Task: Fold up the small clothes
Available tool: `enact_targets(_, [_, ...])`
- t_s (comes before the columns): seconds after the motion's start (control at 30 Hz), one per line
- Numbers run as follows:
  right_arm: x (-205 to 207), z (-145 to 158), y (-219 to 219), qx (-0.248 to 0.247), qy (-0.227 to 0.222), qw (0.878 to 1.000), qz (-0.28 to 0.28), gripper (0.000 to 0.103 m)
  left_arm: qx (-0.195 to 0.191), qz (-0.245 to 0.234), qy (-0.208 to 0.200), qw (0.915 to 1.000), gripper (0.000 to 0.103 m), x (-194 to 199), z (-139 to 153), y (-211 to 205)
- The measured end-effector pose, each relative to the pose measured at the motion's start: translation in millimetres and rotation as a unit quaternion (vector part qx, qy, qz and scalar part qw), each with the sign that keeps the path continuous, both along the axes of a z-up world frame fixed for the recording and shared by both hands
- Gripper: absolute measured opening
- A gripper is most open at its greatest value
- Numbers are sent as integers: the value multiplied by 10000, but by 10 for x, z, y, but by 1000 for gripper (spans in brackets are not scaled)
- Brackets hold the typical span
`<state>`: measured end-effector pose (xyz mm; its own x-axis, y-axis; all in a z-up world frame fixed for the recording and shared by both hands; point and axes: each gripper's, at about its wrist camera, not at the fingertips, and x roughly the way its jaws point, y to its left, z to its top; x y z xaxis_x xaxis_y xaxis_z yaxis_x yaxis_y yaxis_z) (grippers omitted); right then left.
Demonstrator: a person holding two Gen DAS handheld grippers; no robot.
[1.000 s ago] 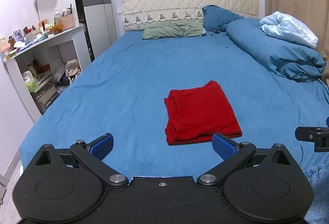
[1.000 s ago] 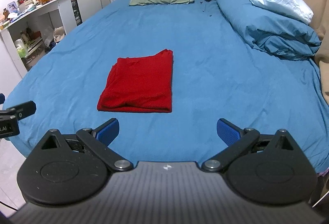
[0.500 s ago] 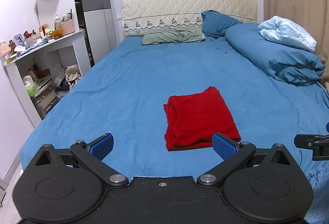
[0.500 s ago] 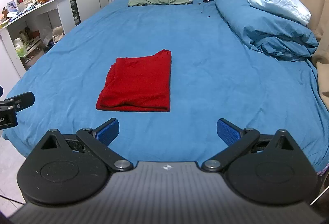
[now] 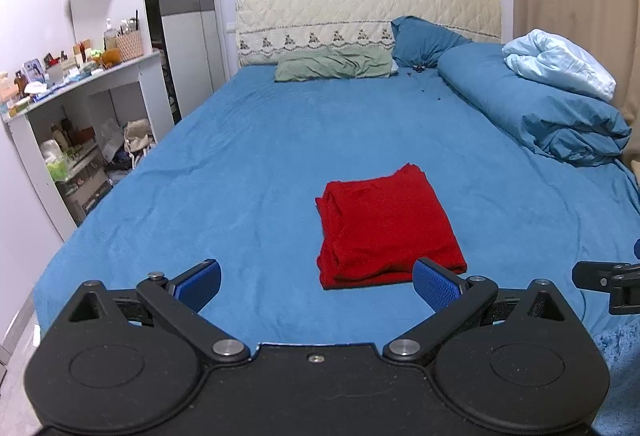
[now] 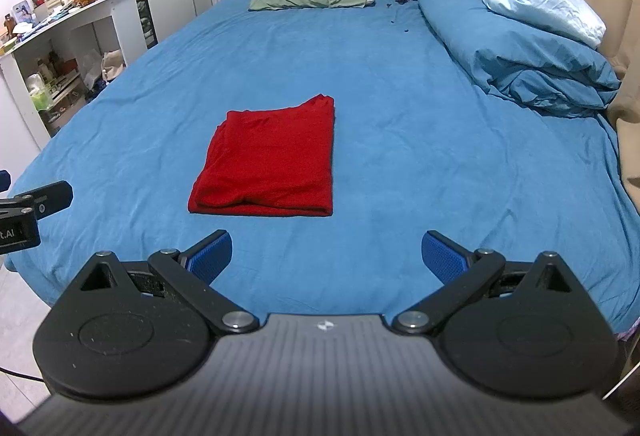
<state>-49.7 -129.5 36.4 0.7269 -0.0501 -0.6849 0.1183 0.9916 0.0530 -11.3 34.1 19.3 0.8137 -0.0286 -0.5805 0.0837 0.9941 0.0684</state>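
Note:
A red garment (image 5: 386,226) lies folded into a neat rectangle on the blue bed sheet (image 5: 248,172); it also shows in the right wrist view (image 6: 270,160). My left gripper (image 5: 316,282) is open and empty, held back near the foot of the bed, apart from the garment. My right gripper (image 6: 326,256) is open and empty, also held back from the garment. The right gripper's tip shows at the left wrist view's right edge (image 5: 600,278); the left gripper's tip shows at the right wrist view's left edge (image 6: 36,202).
A rolled blue duvet (image 5: 536,108) with a pale blue cloth (image 5: 560,64) lies along the bed's right side. Green pillow (image 5: 334,64) and blue pillow (image 5: 424,42) sit by the headboard. A cluttered white shelf (image 5: 80,84) stands left of the bed.
Both grippers have drawn back and tilted up a little from the bed; the folded red garment looks smaller and has not moved. Both jaws stay open.

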Motion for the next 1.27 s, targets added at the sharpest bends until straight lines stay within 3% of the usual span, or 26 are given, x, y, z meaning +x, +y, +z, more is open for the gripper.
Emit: enact_targets(1.27, [-16, -40, 26, 44, 24, 10000, -33, 103, 41, 42, -171, 9998, 103, -41, -36, -91])
